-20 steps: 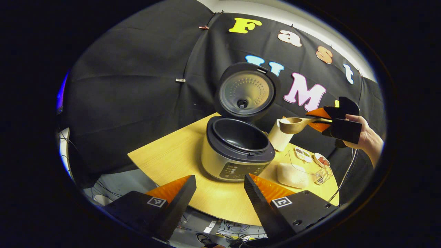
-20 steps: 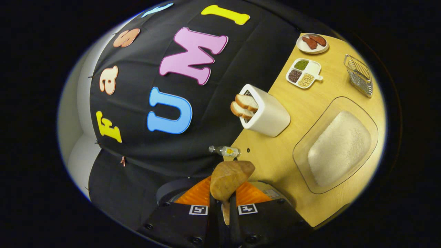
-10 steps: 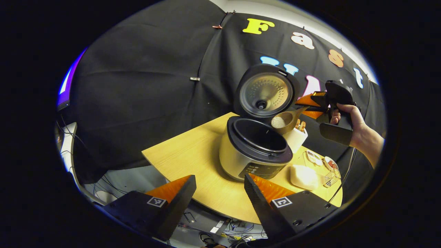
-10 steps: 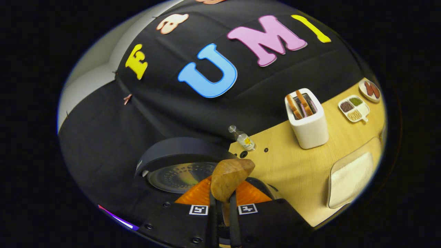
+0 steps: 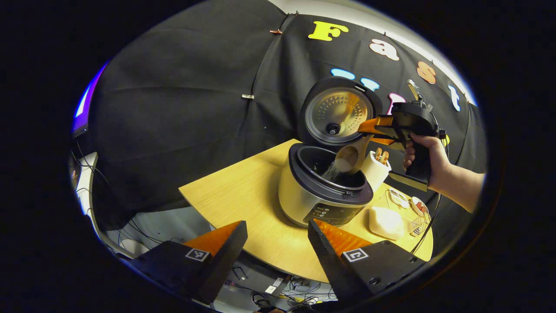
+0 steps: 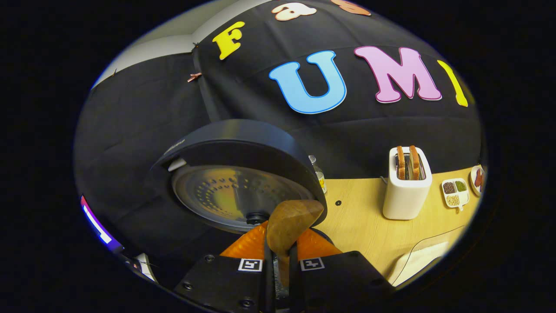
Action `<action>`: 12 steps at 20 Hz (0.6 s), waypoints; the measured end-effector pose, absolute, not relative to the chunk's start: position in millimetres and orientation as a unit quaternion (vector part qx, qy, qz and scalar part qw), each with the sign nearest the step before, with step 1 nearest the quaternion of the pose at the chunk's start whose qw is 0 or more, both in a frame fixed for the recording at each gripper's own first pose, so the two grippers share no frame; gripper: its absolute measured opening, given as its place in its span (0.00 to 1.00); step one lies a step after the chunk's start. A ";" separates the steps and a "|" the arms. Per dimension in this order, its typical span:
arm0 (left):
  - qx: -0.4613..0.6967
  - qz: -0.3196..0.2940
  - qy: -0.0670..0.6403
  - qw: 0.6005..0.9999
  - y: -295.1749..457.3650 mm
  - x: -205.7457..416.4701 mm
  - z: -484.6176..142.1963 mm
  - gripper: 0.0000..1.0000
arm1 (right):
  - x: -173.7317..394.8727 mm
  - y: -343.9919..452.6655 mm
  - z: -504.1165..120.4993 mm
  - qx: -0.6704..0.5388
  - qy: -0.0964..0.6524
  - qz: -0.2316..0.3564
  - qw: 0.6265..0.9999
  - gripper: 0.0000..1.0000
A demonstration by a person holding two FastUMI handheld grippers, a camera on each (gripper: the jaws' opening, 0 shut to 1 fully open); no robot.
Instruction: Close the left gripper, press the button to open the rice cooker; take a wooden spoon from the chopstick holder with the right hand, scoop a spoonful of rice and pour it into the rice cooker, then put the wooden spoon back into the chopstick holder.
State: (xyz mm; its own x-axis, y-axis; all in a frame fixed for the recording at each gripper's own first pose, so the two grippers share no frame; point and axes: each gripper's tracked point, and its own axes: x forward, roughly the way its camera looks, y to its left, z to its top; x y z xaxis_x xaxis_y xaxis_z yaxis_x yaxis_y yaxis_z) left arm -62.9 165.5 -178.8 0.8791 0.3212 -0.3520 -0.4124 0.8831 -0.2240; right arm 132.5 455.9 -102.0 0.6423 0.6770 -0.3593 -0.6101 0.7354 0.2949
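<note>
One rice cooker (image 5: pixel 323 191) right of centre, lid up, rice spilling in from the newly tipped wooden spoon (image 5: pixel 352 155), right gripper (image 5: pixel 377 130) clamped on its handle, left gripper (image 5: pixel 278 237) jaws apart.

In the right gripper view the wooden spoon (image 6: pixel 292 224) hides the rice cooker (image 6: pixel 234 182) pot; the rice tray (image 6: pixel 423 261), right of it, is perhaps half cut off.

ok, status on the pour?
Right gripper shut on wooden spoon, tipped over open rice cooker, rice falling in. Left gripper open, idle. Nothing in the way.
</note>
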 end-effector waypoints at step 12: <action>-0.140 0.190 0.165 0.958 168.4 -63.2 -182.8 0.95 | 85.7 504.0 -91.6 -0.145 0.063 0.492 0.856 0.16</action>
State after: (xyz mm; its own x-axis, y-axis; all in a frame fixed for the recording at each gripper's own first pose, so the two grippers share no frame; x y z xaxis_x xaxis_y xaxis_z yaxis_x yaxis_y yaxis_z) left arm -63.2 168.4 -182.8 0.8734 0.3180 -0.3687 -0.4105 0.8882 -0.2062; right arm 85.7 504.0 -91.6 0.5087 0.8237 -0.2505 -0.8602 0.4745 -0.1867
